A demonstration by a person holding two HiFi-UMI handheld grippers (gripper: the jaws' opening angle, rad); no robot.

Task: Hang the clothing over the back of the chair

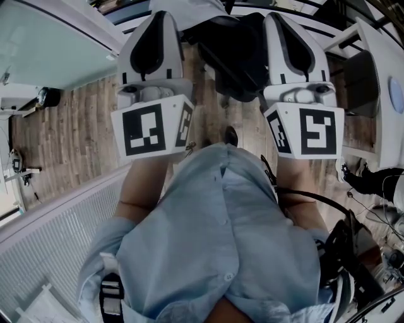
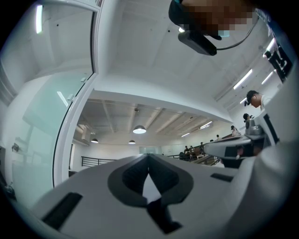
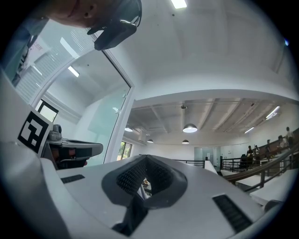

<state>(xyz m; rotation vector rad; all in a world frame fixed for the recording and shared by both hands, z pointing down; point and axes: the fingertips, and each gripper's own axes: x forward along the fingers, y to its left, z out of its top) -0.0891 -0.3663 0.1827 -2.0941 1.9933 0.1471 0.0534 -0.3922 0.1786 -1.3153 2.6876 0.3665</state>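
A pale cloth [image 1: 189, 11] lies at the far edge of the dark chair [image 1: 233, 57], on the wooden floor [image 1: 82, 120]. The left gripper [image 1: 158, 16] and right gripper [image 1: 281, 19] flank it, fingers pressed together, pinching nothing.

A black padded office chair [image 1: 235, 60] stands on the plank wooden floor [image 1: 76, 126]. A pale grey garment [image 1: 189, 11] shows just beyond it, mostly cropped by the top edge.

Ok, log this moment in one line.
left gripper: shut, empty | right gripper: shut, empty | black chair: ahead between both grippers, untouched
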